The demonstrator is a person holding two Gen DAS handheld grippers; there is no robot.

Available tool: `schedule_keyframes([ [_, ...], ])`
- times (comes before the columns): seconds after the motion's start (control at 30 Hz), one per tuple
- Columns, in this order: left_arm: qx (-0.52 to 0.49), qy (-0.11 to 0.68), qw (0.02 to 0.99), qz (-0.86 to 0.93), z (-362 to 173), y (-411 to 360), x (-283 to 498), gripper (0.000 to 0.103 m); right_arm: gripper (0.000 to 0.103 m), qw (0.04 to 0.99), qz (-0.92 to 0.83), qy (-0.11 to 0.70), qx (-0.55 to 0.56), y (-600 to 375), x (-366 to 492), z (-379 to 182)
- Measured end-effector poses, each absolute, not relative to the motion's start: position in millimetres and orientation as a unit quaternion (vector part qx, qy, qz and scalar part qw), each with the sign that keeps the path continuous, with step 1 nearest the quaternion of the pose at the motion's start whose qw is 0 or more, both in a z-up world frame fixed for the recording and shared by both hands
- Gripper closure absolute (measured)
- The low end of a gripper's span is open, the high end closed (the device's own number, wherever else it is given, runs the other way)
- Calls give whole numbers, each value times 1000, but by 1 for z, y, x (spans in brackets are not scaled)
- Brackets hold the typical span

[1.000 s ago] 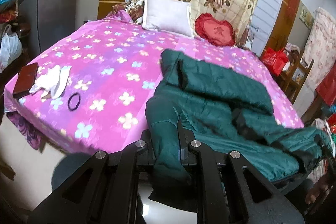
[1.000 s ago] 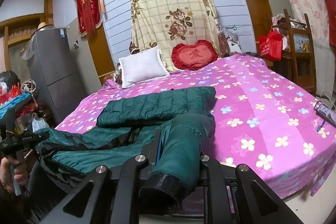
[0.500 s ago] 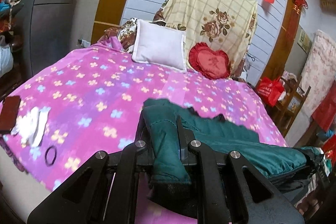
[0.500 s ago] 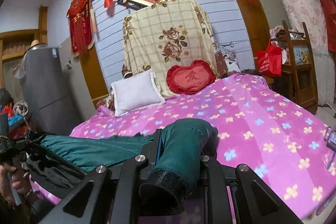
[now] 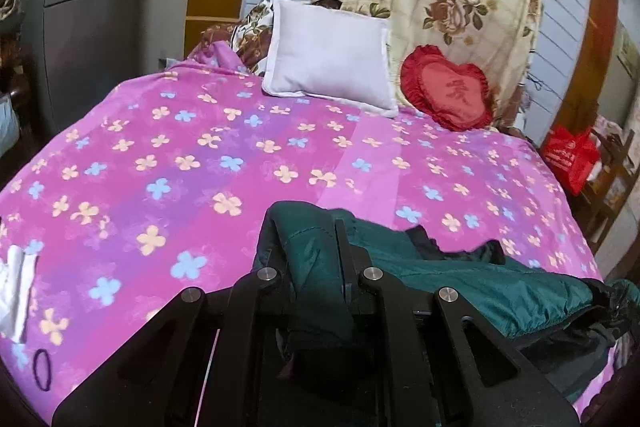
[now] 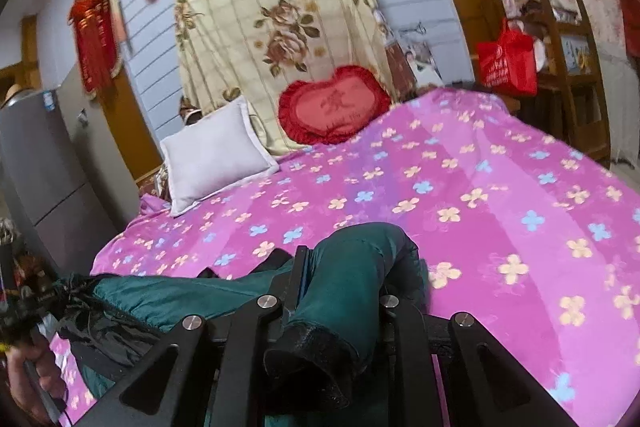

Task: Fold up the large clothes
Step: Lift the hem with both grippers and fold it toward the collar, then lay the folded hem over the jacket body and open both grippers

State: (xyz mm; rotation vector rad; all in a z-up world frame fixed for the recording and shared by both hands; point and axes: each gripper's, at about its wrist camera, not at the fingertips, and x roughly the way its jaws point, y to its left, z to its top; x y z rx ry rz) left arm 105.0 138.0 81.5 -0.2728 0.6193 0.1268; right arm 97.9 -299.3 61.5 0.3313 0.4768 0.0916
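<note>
A dark green quilted jacket (image 5: 500, 291) is bunched low on the pink flowered bed sheet (image 5: 200, 167). My left gripper (image 5: 308, 247) is shut on a green sleeve, which drapes over its fingers and hides the tips. In the right wrist view the jacket (image 6: 168, 295) stretches away to the left. There my right gripper (image 6: 348, 267) is shut on the other sleeve, whose black cuff (image 6: 308, 351) hangs toward the camera. A hand (image 6: 32, 375) shows at the lower left of the right wrist view.
A white pillow (image 5: 328, 55) and a red heart cushion (image 5: 448, 91) lean at the head of the bed. A white cloth (image 5: 16, 287) and a black hair tie (image 5: 42, 375) lie at the sheet's left edge. A red bag (image 5: 568, 155) and wooden shelves (image 6: 568, 67) stand right of the bed.
Both grippers have travelled from the bed's near edge out over the sheet toward the pillows, carrying the sleeves. The spread jacket has been pulled up into a bunched strip between them.
</note>
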Motion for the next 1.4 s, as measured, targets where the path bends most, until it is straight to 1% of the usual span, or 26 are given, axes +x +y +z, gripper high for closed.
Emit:
schedule_keyframes([
  [0.17,-138,300,941,71,74,134,135,92,88,951,37,250,178,-302,138,53],
  [0.33,-128,322,935,80,38,132,160,90,88,942,36,286,173,-302,166,22],
  [0.43,-126,335,931,77,27,130,166,89,86,935,32,314,161,-299,181,3],
  [0.53,-113,352,927,70,18,126,176,84,84,933,24,324,158,-298,185,-6],
  [0.63,-128,355,924,59,13,130,179,80,79,931,25,326,163,-298,186,-8],
  [0.73,-159,358,920,34,13,139,179,72,73,926,31,332,177,-300,185,-7],
  [0.77,-171,359,917,22,14,142,179,65,70,923,37,334,189,-302,183,-6],
  [0.8,-189,363,912,2,15,146,180,56,68,919,43,335,206,-305,182,-6],
  [0.83,-201,365,909,-12,17,149,180,52,63,911,56,333,236,-311,179,-6],
  [0.9,-233,366,900,-40,23,157,181,38,47,901,77,319,283,-321,174,-4],
  [0.93,-250,364,896,-52,26,160,180,33,28,897,88,310,303,-324,172,-3],
  [0.97,-268,360,891,-65,29,163,179,24,16,895,93,299,319,-326,168,0],
  [1.0,-292,346,888,-76,34,169,175,23,15,895,96,287,327,-328,165,5],
  [1.07,-301,324,893,-81,45,174,169,23,15,902,102,267,323,-326,159,16],
  [1.13,-289,296,906,-84,60,172,162,22,15,916,98,252,297,-320,155,28],
  [1.2,-265,285,917,-82,66,166,160,22,15,929,92,249,258,-309,155,37],
  [1.33,-195,307,929,-65,63,143,170,22,15,944,77,279,160,-278,168,46],
  [1.4,-135,336,931,-42,57,123,180,22,15,947,68,302,86,-254,179,51],
])
